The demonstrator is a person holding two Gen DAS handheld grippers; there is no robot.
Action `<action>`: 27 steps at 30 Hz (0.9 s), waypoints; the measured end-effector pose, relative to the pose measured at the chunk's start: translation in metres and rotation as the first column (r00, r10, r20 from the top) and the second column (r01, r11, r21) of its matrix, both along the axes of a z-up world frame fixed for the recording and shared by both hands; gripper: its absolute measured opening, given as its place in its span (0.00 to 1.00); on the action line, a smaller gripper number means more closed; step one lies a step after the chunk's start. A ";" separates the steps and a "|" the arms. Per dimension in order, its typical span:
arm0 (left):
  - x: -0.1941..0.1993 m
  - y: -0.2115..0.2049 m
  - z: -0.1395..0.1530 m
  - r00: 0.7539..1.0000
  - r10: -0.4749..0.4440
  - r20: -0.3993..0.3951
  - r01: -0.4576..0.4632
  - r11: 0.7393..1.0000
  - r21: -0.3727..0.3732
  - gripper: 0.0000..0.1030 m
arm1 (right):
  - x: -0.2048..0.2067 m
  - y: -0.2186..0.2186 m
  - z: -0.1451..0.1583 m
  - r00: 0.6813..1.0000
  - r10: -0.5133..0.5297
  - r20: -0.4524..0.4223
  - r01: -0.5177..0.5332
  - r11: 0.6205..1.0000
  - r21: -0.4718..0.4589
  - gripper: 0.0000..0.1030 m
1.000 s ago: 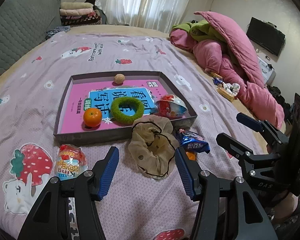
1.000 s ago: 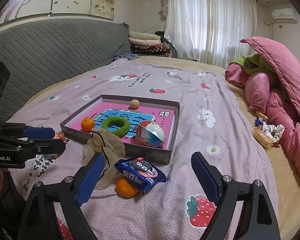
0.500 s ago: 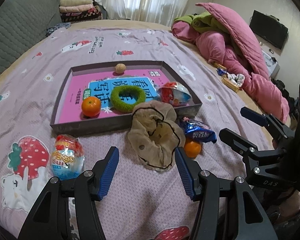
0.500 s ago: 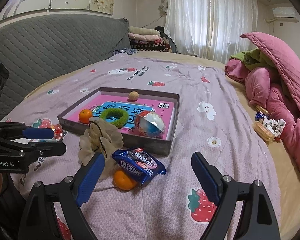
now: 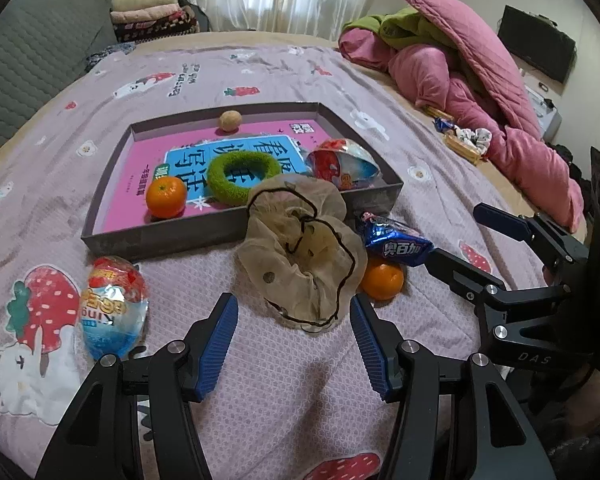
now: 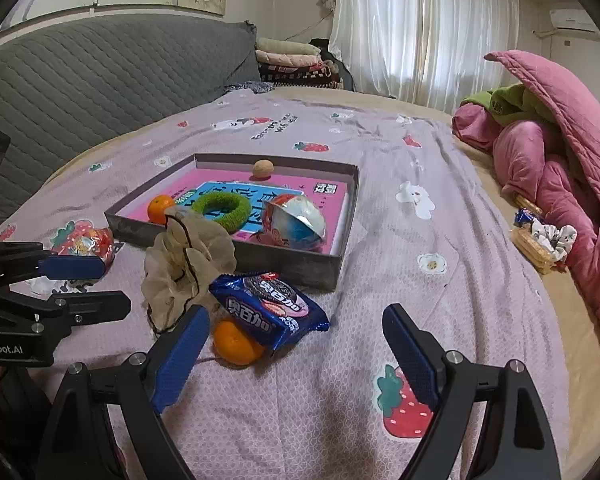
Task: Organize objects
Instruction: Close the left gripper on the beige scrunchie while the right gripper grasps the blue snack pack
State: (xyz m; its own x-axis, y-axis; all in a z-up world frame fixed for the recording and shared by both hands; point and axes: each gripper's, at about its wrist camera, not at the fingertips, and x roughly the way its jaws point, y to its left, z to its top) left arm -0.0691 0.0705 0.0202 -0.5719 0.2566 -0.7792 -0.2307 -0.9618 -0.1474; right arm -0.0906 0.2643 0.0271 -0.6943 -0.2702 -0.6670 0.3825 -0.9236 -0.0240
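Observation:
A grey tray point(image 5: 160, 234) point(image 6: 288, 268) lies on the bed with a pink book, a green ring point(image 5: 244, 178), an orange point(image 5: 166, 196), a walnut point(image 5: 230, 121) and a foil egg point(image 5: 342, 164) in it. A beige scrunchie point(image 5: 300, 256) point(image 6: 188, 256) leans on the tray's near wall. My left gripper point(image 5: 292, 332) is open just short of it. A blue cookie packet point(image 6: 268, 308) lies over a loose orange point(image 6: 236, 344). My right gripper point(image 6: 296, 344) is open around them. A second foil egg point(image 5: 110, 308) lies at the left.
A pink quilt point(image 5: 480, 80) is heaped at the right with small snacks point(image 5: 464, 142) beside it. A grey quilted headboard point(image 6: 100, 76) and folded blankets point(image 6: 292, 60) stand at the far side. The bedsheet point(image 5: 284, 392) is lilac with strawberry prints.
Both grippers have moved forward and down toward the scrunchie and the cookie packet, which now look larger. Nothing was grasped; the objects have not moved.

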 end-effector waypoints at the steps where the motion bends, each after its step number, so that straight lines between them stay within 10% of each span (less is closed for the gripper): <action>1: -0.001 0.000 -0.001 1.000 0.001 0.001 -0.001 1.000 0.000 0.58 | -0.001 0.000 -0.001 1.000 0.000 0.002 0.000 1.000 0.001 0.86; 27: -0.046 0.002 -0.036 0.998 0.034 0.047 -0.035 0.999 0.024 0.58 | -0.056 -0.001 -0.038 0.976 0.108 0.191 -0.092 0.992 -0.088 0.86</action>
